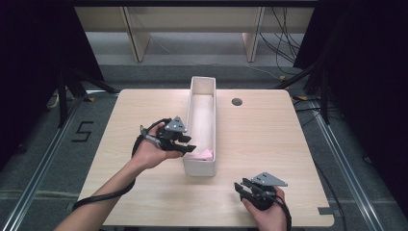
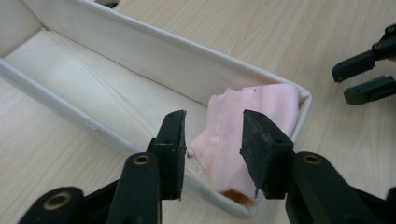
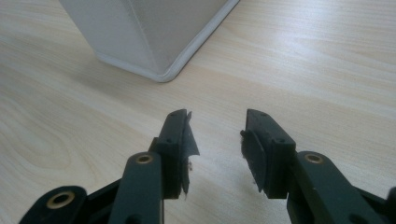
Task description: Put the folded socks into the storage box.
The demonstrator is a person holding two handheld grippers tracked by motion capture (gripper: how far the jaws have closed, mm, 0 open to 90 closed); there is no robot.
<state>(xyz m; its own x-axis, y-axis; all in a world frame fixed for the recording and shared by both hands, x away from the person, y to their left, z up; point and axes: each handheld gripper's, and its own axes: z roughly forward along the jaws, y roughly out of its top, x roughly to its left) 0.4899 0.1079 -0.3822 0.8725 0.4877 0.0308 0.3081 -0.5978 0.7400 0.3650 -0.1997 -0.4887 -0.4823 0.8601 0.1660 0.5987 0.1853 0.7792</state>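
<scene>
left gripper [image 2: 212, 154]: jaws apart, nothing between the pads, poised over the near end of the box; pink cloth lies just beyond the tips
right gripper [image 3: 215, 149]: jaws apart, empty, low over bare table, near the box corner
pink cloth [image 2: 247, 126]: crumpled in the near end of the box, against the end wall, one fold riding up toward the rim
handling guess: light, soft, limp; will sag and drape, not fragile
grip spot: pinch the raised fold at the top, not the flat part
white box [image 1: 202, 126]: long, narrow, open-topped, mid-table; likely light, may slide
table [image 1: 269, 139]: pale wood
</scene>
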